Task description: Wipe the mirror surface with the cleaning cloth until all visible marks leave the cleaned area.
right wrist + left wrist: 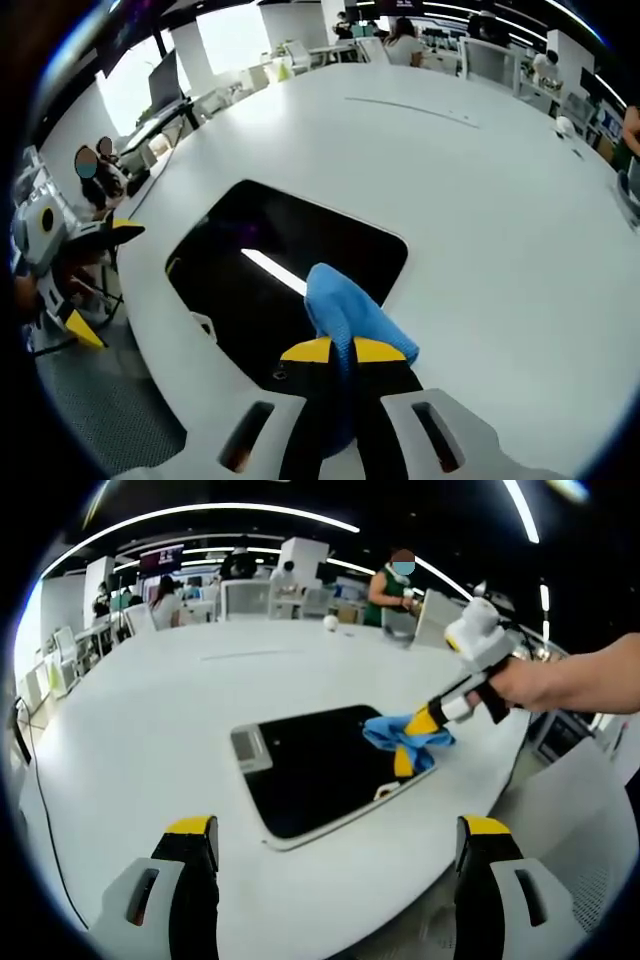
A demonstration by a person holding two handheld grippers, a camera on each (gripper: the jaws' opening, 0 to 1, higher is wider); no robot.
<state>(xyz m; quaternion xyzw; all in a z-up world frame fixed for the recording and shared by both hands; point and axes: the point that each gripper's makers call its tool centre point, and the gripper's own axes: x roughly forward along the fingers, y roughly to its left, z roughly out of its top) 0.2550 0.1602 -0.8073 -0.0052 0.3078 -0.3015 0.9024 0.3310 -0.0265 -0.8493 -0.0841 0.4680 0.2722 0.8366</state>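
The mirror [325, 765] lies flat on the white table [150, 710], at centre frame in the left gripper view and at centre-left in the right gripper view [290, 280]. Its face reads dark, with 1 reflected ceiling strip showing as a bright streak. No marks can be made out on it; whether any remain cannot be told.

The blue cleaning cloth [350, 320] is pinched between the closed jaws of the right gripper [343, 351] and rests on the mirror near its edge. In the left gripper view the same cloth [405, 735] sits at the mirror's right-hand edge, with the right gripper [415, 742] reaching in from the right of the frame in the person's hand [560, 685].

The left gripper [340, 830] stands at the bottom of its frame, jaws spread wide and holding nothing, apart from the mirror.

Risks noted:
1. The mirror is not held down; sideways wiping pressure could slide it toward the table edge, which appears near.
2. Only a small fold of cloth is gripped; drag could pull it free.
3. The yellow jaw tips sit close to the glass and could scrape it if the cloth bunches aside.
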